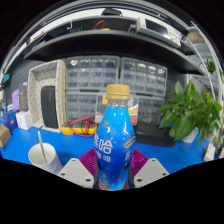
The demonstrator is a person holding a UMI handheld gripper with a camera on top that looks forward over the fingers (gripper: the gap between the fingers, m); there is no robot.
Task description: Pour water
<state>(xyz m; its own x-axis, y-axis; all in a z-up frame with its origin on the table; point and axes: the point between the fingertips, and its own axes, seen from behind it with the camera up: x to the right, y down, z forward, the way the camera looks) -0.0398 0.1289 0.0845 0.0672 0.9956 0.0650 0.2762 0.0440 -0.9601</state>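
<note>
bottle in grasp, cup off to the left

nearest the camera, the gripper [113,170] has its two fingers closed against the sides of a blue bottle [114,140], the magenta pads [92,162] showing at either flank of it. the fingers are only partly closed, as far as the bottle's width allows, and both appear to press on it, so the tool is clenched on the bottle and nothing else. the bottle stands upright between them, long axis vertical, with its yellow cap [118,92] still on top.

just beyond the fingers and to the left of the bottle sits a white cup [42,154] on the blue table [70,146], apart from the bottle, with something thin standing in it. that is the relation the pour likely turns on: the bottle would have to travel left and tip its neck toward the cup, and the cap looks to need removing first.

further back, a leafy green plant [192,108] stands to the right, and shelves of storage bins [90,78] fill the wall behind.
</note>
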